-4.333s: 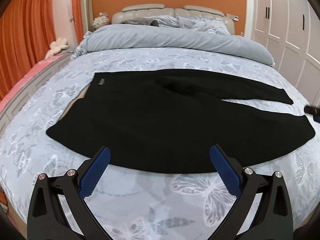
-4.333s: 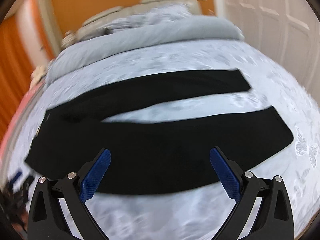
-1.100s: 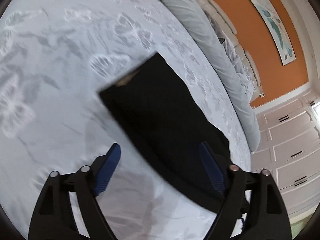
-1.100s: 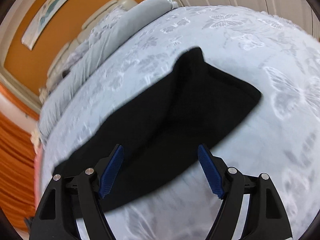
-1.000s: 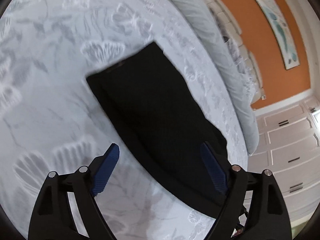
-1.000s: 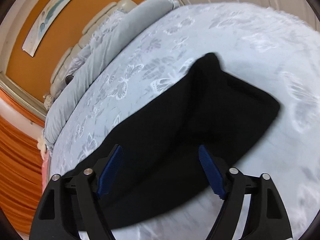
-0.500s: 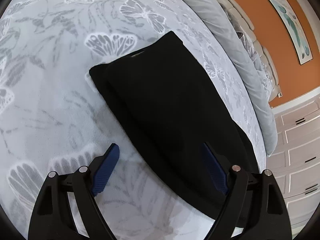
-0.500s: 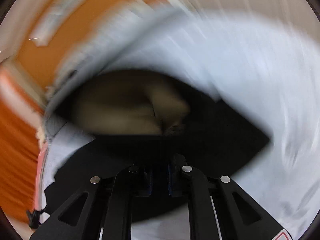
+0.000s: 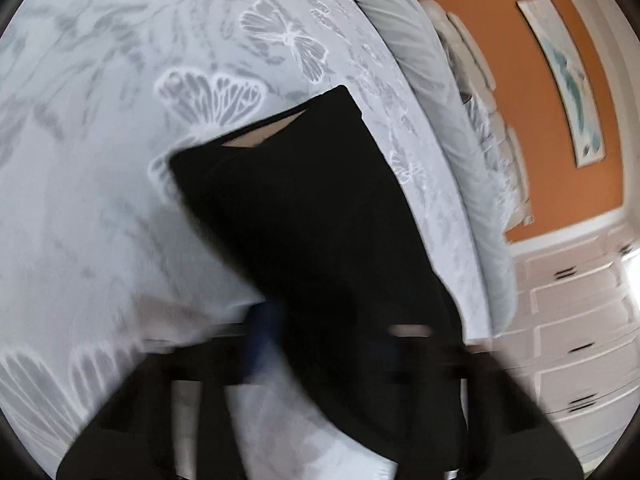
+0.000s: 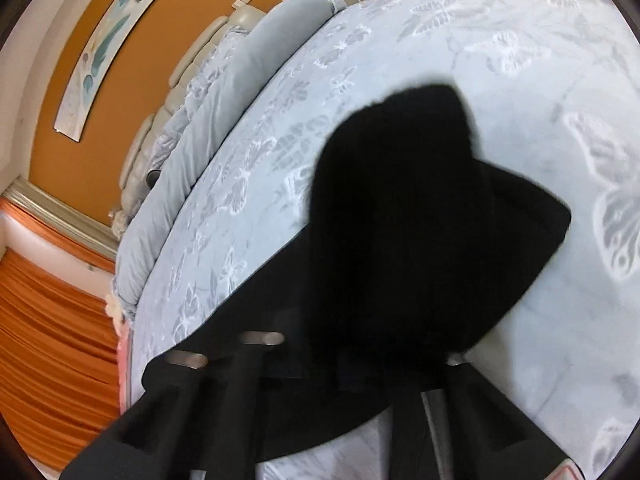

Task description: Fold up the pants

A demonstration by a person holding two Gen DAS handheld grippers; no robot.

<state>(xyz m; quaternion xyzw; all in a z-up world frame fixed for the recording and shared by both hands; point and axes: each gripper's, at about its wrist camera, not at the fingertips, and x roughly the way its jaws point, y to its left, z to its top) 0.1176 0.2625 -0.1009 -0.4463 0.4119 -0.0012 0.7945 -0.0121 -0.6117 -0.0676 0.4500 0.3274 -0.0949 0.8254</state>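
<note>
Motion blur smears the left gripper at the bottom of its view: its jaws are closing with the near edge of the black pants between them, though whether the pads press the cloth yet cannot be made out. In the right wrist view the right gripper has its fingertips buried in dark fabric, jaws pressed together and pinching the pants, a lifted fold hiding the pads. The pants lie on a pale grey bedspread printed with butterflies. Far off run a rolled grey duvet, a padded headboard, an orange wall and a long framed picture. Only the left view shows the waistband opening and white cabinet doors; only the right shows orange curtains
</note>
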